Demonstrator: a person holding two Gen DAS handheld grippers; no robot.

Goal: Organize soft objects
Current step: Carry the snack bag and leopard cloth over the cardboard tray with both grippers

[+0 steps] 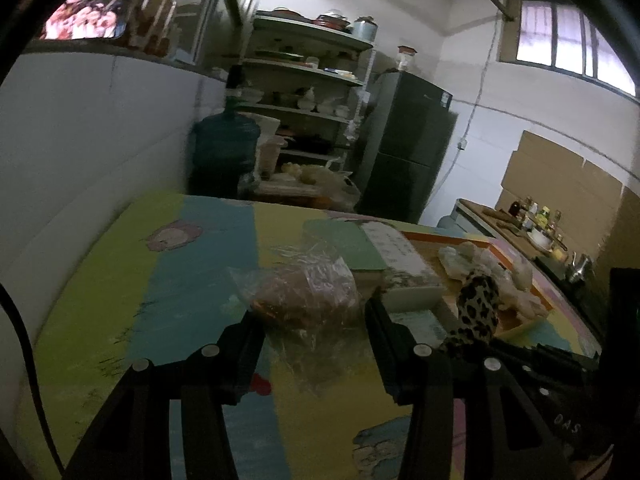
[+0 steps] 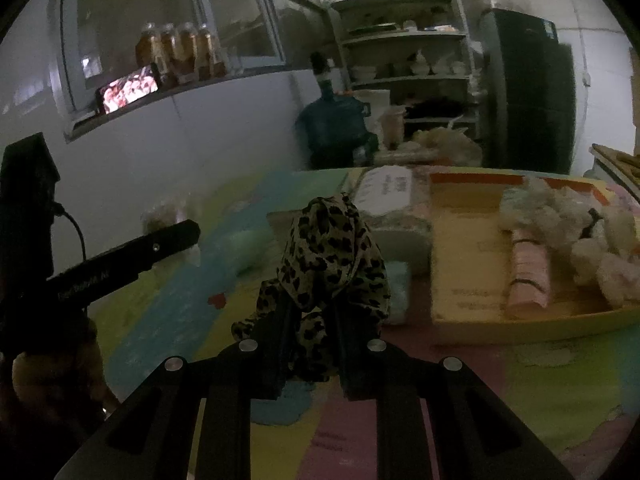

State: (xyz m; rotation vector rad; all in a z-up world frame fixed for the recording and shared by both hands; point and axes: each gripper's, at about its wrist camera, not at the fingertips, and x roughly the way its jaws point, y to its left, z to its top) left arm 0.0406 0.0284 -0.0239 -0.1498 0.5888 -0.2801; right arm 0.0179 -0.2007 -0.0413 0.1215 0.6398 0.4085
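the right tool [image 2: 310, 312] is pinched on the leopard-print cloth [image 2: 332, 252], lifted above the bench [image 2: 560, 380]. the yellow tray [image 2: 464, 240] of fluffy toys [image 2: 600, 240] lies at 2 o'clock. the left tool [image 1: 314, 332] gapes wide around a clear plastic bag [image 1: 308, 292], not gripping it.

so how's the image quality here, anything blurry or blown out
Left wrist view: dim room, the window blows out to white-pink, the plastic bag is soft, and edges bend with fisheye. Right wrist view: darker, the tray smears with motion blur, the leopard cloth stays fairly sharp, and the phone screen glares.
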